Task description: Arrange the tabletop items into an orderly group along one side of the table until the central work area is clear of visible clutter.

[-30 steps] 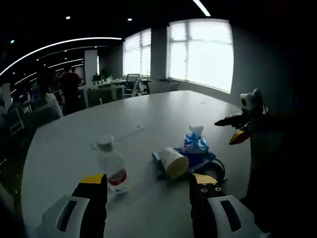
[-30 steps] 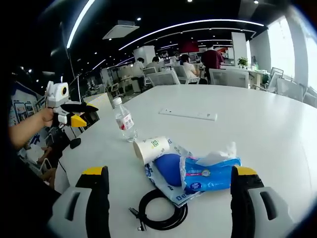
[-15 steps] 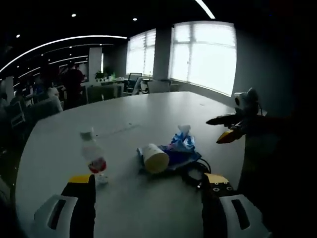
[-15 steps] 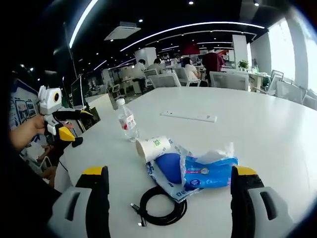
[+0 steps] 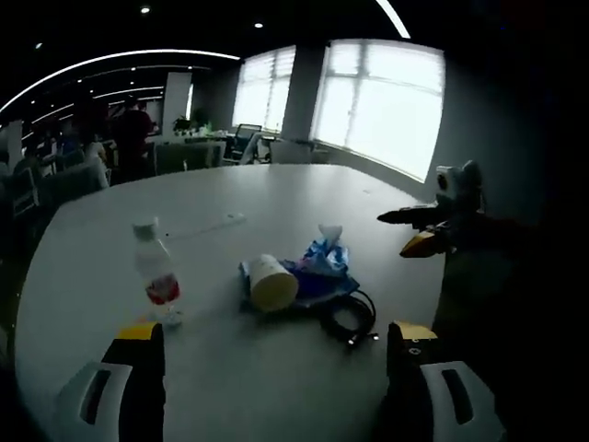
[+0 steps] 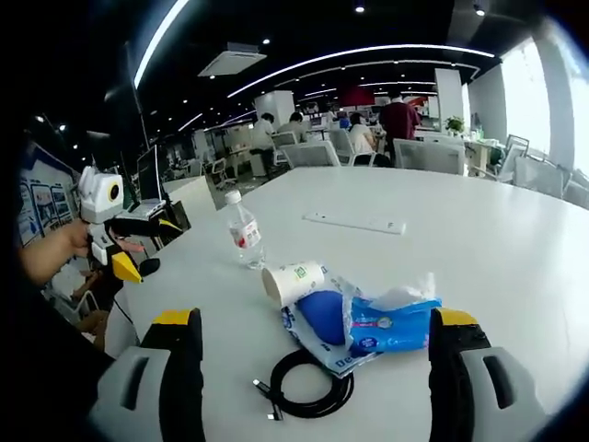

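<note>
both claws, the left gripper and the right gripper, are spread wide and hold nothing above the near edge of the white table. a paper cup lies on its side touching a crumpled blue tissue pack, with a coiled black cable just beside them. a water bottle stands upright near the cup, apart from it.

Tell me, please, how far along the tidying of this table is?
Nothing looks done yet: the bottle, cup, tissue pack and cable lie spread near the table's edge. Nothing is in hand: the left gripper and right gripper are open, off the items. All grouping is left.
</note>
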### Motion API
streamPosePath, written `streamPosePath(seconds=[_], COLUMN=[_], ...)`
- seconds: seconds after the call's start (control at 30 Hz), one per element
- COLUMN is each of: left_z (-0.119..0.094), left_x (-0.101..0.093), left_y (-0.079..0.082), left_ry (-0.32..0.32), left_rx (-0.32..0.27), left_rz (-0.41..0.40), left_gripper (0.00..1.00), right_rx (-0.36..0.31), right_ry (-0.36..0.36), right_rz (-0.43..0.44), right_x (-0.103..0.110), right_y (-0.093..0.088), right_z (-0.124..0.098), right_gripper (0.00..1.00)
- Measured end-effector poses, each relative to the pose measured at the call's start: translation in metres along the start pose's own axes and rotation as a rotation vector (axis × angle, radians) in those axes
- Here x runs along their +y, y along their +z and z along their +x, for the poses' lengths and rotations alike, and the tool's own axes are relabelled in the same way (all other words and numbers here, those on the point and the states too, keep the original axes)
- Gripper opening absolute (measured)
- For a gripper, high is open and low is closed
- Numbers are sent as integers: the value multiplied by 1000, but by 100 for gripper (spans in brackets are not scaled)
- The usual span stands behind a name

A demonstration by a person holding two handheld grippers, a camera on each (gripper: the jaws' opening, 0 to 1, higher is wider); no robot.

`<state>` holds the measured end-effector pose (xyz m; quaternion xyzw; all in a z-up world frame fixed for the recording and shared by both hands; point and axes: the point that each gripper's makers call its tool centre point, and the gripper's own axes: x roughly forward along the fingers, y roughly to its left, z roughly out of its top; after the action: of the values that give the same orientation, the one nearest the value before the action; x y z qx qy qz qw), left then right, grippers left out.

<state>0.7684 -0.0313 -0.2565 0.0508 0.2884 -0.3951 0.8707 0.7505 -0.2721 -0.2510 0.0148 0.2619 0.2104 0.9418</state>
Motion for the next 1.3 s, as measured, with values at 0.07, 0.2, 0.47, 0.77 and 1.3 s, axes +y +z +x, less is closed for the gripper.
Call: streamPosePath(seconds=[0.07,0.2,0.47,0.77,1.3], left_z=[0,-1,-2,-3,-4], left_x=[-1,7,9,9,38], left_y=[1,0,0,7,-3], left_ry=[1,-5,9,31,23], left_rx=[2,8,22,-12,-2], left_rz=[9,13,16,-15,-2], left_gripper=[100,100,100,100,100], right_rx=[4,0,6,4,22], right_ry=[-3,-3,-11,-16,-8], right_rz=[-7,3,0,-6,-41], right_x=[-1,-1,-4,-4,1], right_y=[-1,1,0,2,1], right_z=[0,-1,0,3,22], right_gripper=[100,100,100,100,100])
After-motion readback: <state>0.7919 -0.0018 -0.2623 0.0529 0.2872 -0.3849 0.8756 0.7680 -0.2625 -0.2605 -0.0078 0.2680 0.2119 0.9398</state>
